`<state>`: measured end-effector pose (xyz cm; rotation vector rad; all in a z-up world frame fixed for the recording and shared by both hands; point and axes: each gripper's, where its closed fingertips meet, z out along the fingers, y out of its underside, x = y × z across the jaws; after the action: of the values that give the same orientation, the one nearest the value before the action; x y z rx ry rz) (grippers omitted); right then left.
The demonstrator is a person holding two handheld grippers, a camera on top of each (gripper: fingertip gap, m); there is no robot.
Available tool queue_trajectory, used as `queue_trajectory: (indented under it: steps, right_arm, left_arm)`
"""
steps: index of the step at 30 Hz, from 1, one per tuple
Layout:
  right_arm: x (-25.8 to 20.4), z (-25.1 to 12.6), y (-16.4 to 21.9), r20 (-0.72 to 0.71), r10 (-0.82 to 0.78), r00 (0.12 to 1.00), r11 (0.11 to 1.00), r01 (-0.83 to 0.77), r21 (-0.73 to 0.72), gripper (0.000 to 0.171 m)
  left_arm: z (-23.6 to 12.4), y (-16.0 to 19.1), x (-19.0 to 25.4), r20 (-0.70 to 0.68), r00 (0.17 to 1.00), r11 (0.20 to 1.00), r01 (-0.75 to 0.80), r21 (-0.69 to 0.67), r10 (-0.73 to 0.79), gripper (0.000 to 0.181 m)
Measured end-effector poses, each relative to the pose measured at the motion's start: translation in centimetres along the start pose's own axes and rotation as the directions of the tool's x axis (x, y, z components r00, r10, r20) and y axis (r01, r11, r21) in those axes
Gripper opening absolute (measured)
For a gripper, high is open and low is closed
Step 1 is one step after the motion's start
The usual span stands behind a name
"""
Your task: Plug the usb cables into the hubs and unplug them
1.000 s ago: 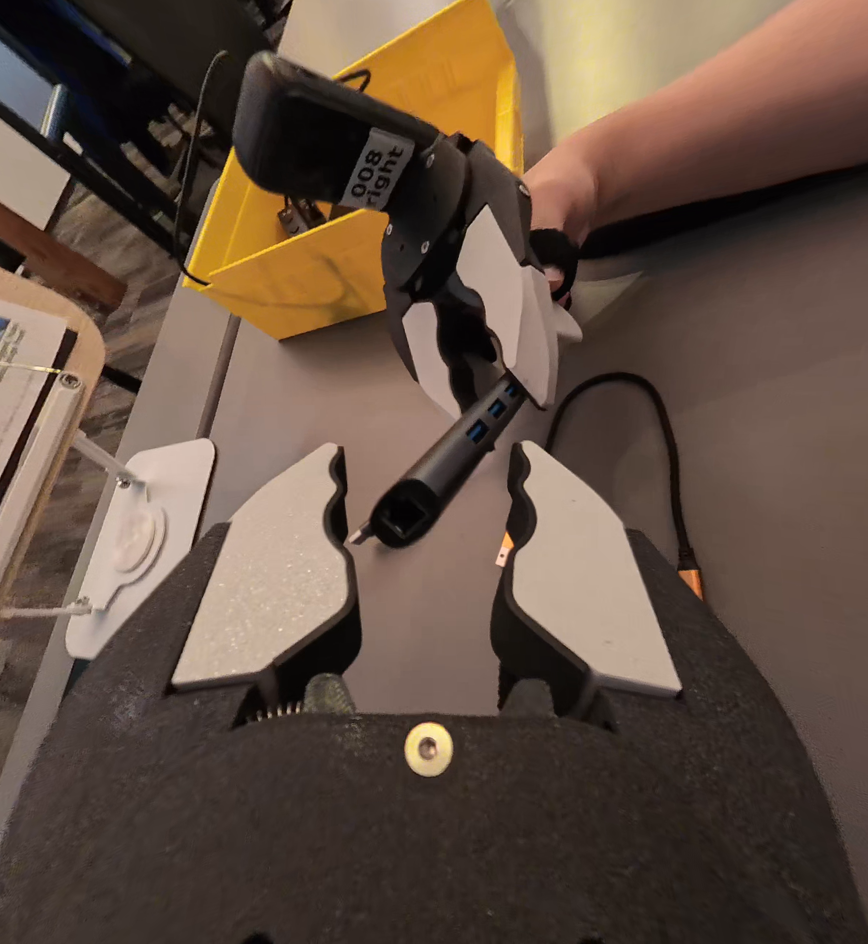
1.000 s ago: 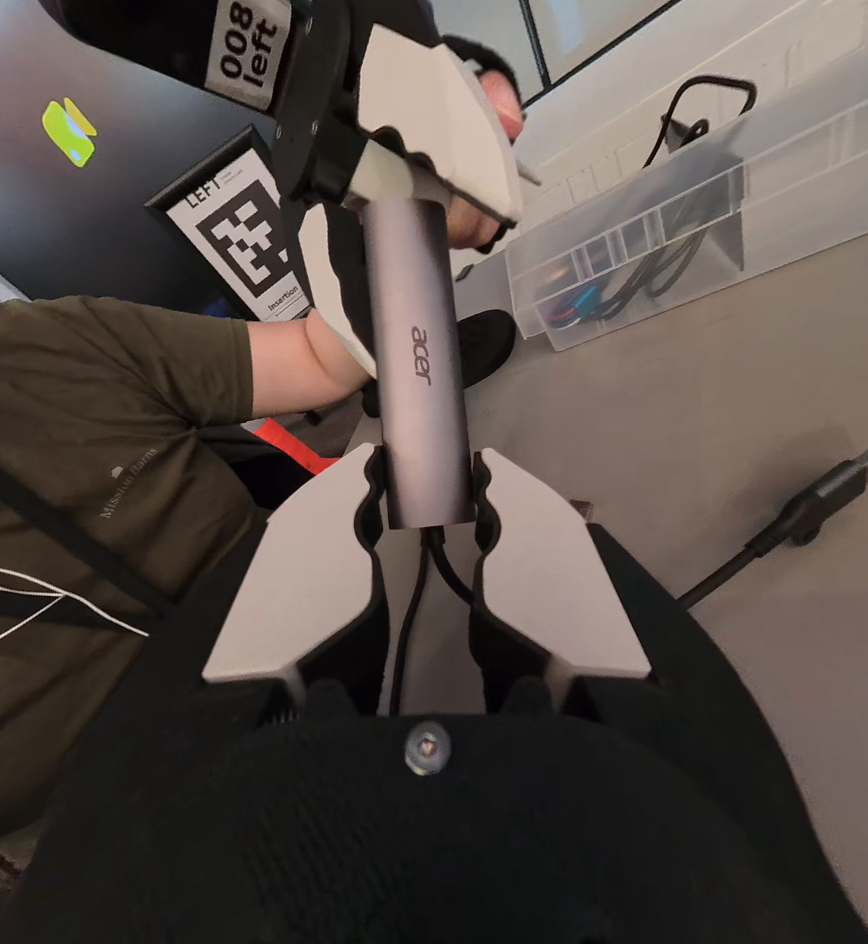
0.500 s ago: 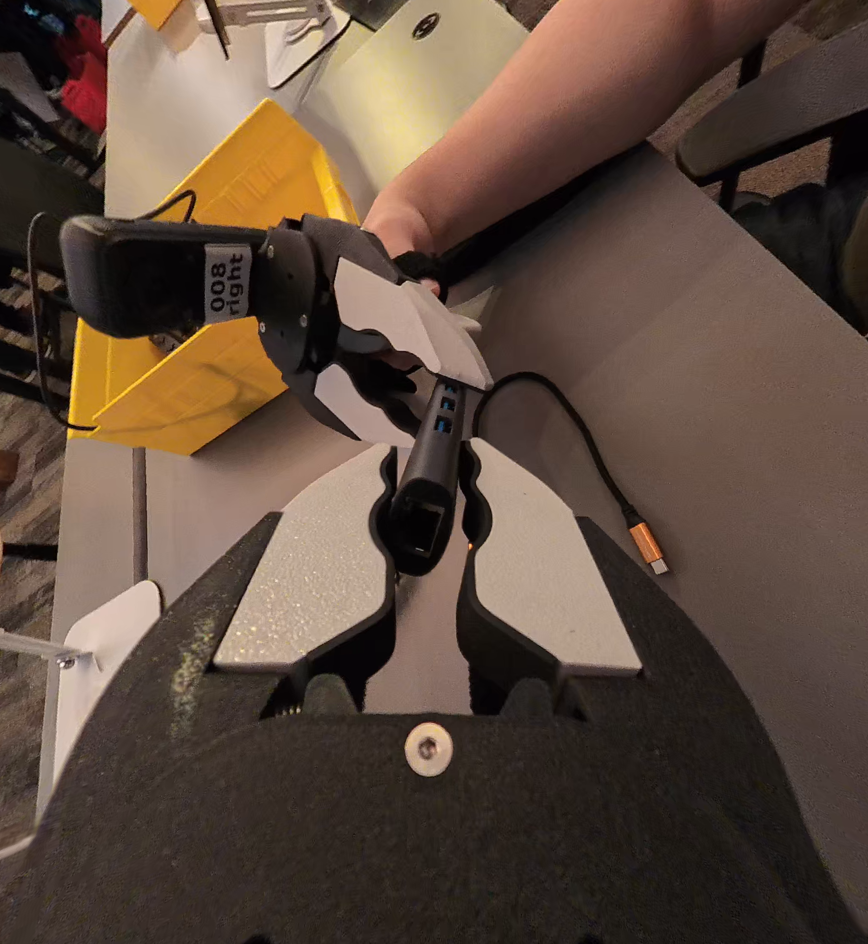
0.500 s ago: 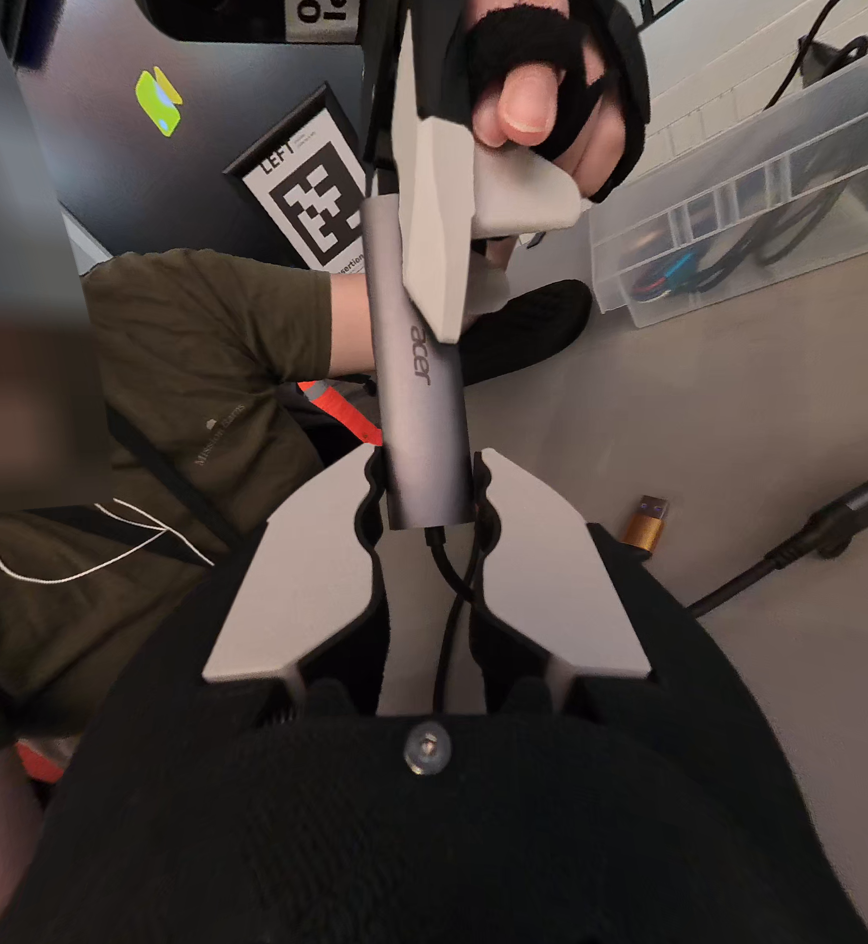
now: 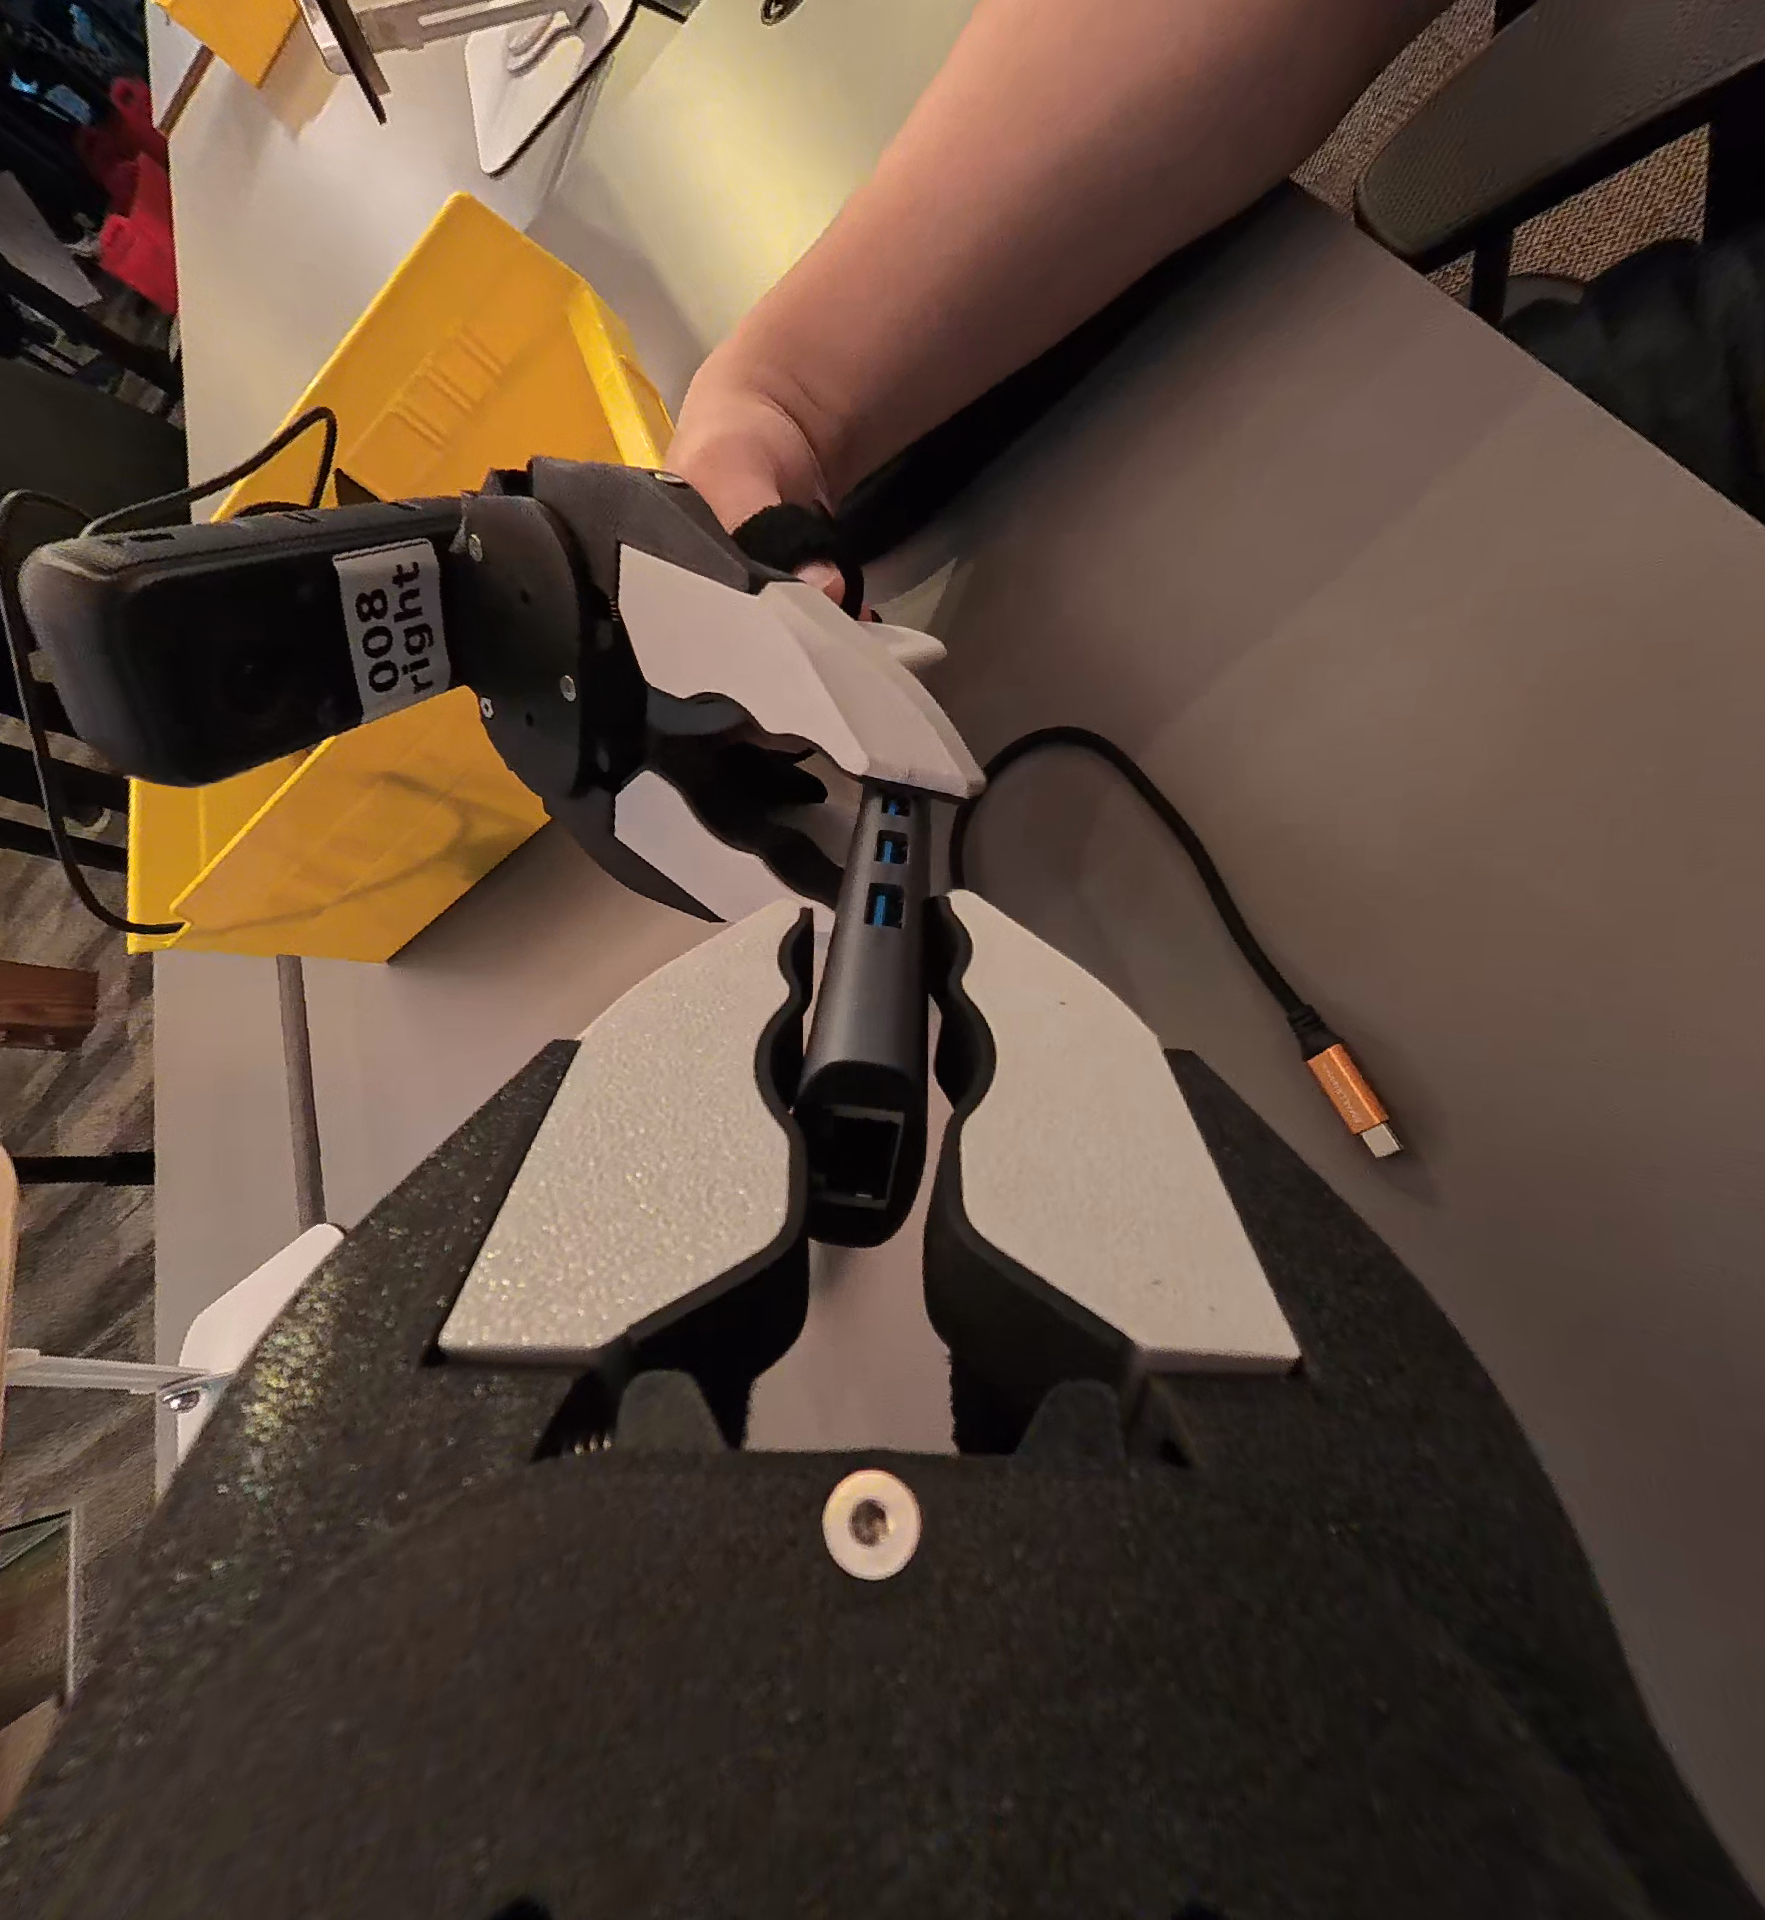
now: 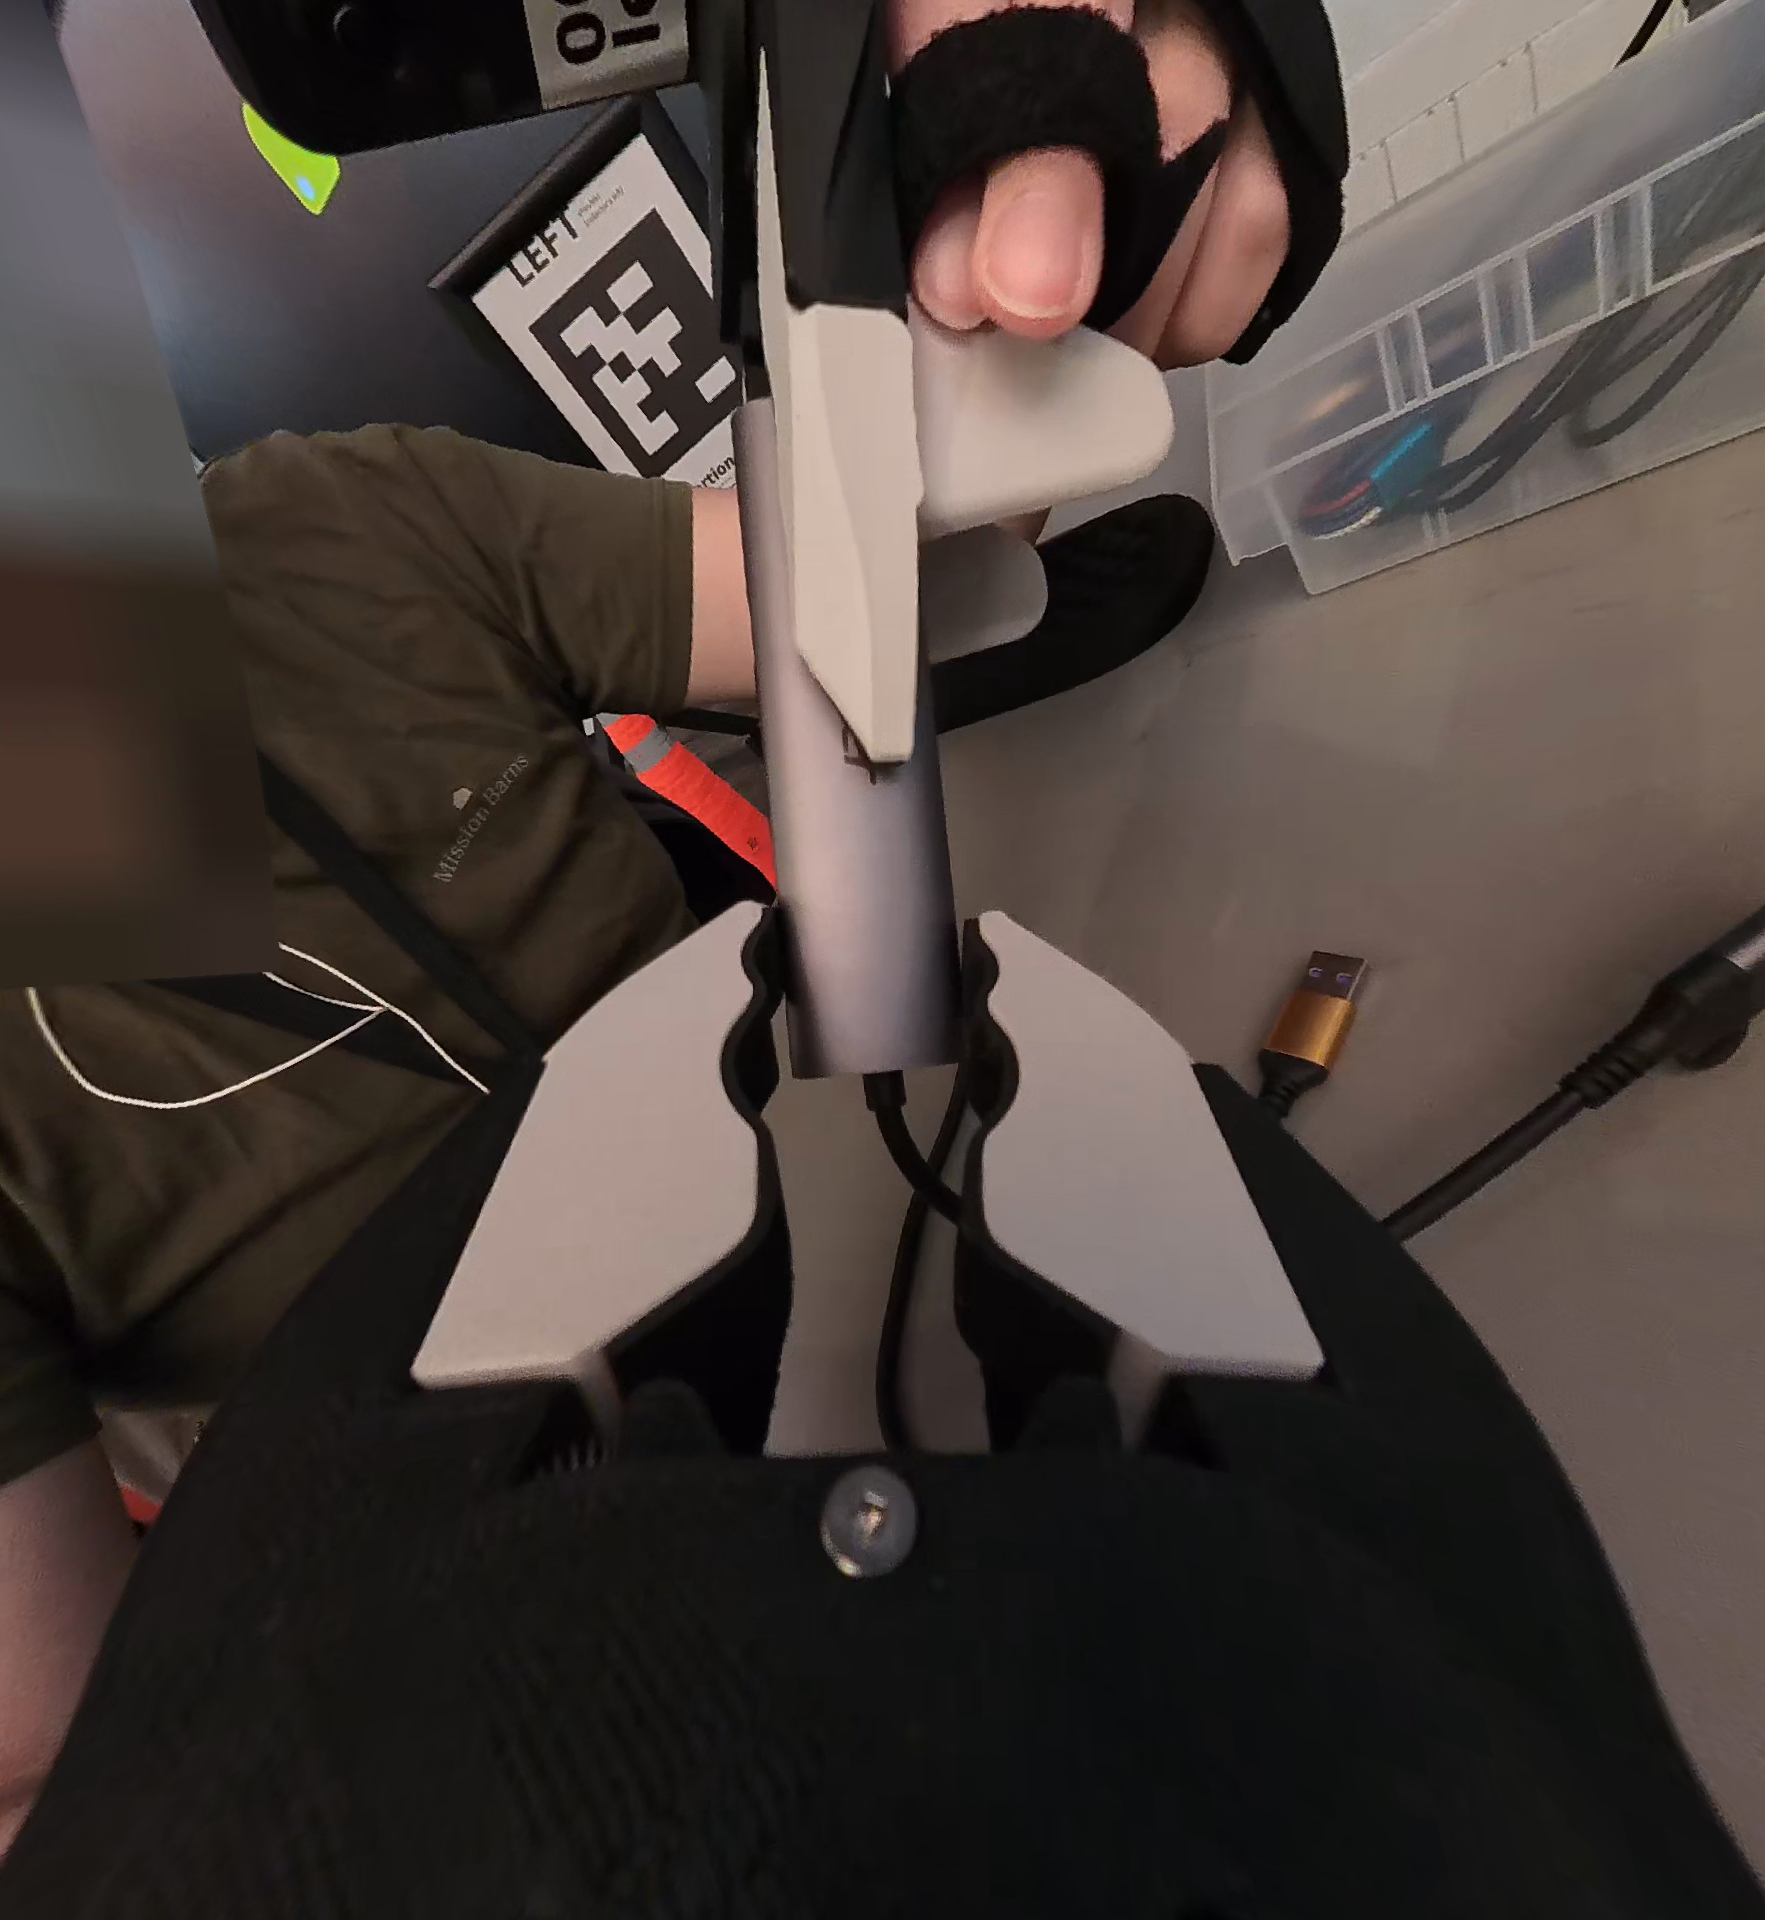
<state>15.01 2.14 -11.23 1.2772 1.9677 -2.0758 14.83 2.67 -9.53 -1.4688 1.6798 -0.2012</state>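
Now both tools clamp the grey hub (image 5: 862, 1049) above the desk (image 5: 1377, 727), left tool (image 5: 865, 1039) at the socket end, right tool (image 6: 870, 997) at the cable end, so the handover wants one tool releasing only once the other grips squarely, blue ports left clear.

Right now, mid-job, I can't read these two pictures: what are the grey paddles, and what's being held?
Those paddles are handheld tongs a person squeezes, each with its own camera looking along the fingers. One picture looks from the left tongs, the other from the right tongs. Both are shut on one dark grey usb hub, one at each end, above the grey table. Its blue ports are empty. An orange-tipped cable lies loose on the table, beside a yellow bin.
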Motion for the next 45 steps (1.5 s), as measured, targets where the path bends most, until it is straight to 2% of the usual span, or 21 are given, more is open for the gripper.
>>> queue_trajectory:
  steps: [2, 11, 17, 31, 35, 38, 41, 43, 45]
  right_arm:
    - [0.1, 0.0, 0.0, -0.004, 0.009, 1.000, 1.000, -0.009, 0.001, 0.033]
    - [0.4, 0.0, 0.3, -0.040, 0.018, 0.999, 1.000, -0.018, -0.021, 0.033]
    - [0.4, -0.1, 0.2, -0.041, 0.019, 0.999, 1.000, -0.019, -0.021, 0.033]
    - [0.6, -0.4, 0.7, -0.057, 0.012, 0.998, 0.999, -0.014, -0.042, 0.033]
    - [1.1, -0.5, 0.8, -0.090, -0.007, 0.996, 0.999, 0.002, -0.048, 0.034]
    - [2.3, -0.8, 0.0, -0.176, -0.045, 0.983, 0.999, 0.044, -0.009, 0.037]
    - [3.3, -1.3, -1.4, -0.307, -0.163, 0.937, 0.983, 0.180, 0.028, 0.045]
    - [3.8, -2.1, -2.7, -0.437, -0.271, 0.858, 0.950, 0.311, 0.022, 0.049]
    - [4.0, -3.0, -4.2, -0.573, -0.379, 0.726, 0.893, 0.449, -0.023, 0.056]
  left_arm:
    - [0.2, 0.3, -0.2, 0.022, 1.000, 1.000, -0.011, -0.024, 0.011, 0.025]
    - [0.0, 1.2, -0.2, 0.019, 1.000, 0.999, -0.012, -0.050, 0.013, 0.026]
    - [-0.1, 1.2, 0.3, -0.007, 1.000, 0.998, -0.027, -0.060, 0.027, 0.017]
    - [0.9, 1.6, 0.1, 0.035, 0.997, 0.994, -0.066, -0.087, 0.069, 0.017]
    - [1.0, 2.1, 0.0, 0.045, 0.993, 0.985, -0.104, -0.138, 0.111, 0.017]
    - [0.7, 2.9, -0.7, 0.080, 0.990, 0.972, -0.097, -0.212, 0.116, 0.017]
    - [-0.4, 3.5, -2.1, 0.144, 0.983, 0.964, -0.074, -0.257, 0.114, 0.017]
    - [-1.6, 3.9, -3.3, 0.206, 0.973, 0.961, -0.044, -0.273, 0.103, 0.017]
    - [-3.1, 4.6, -4.9, 0.288, 0.953, 0.953, -0.005, -0.302, 0.096, 0.016]
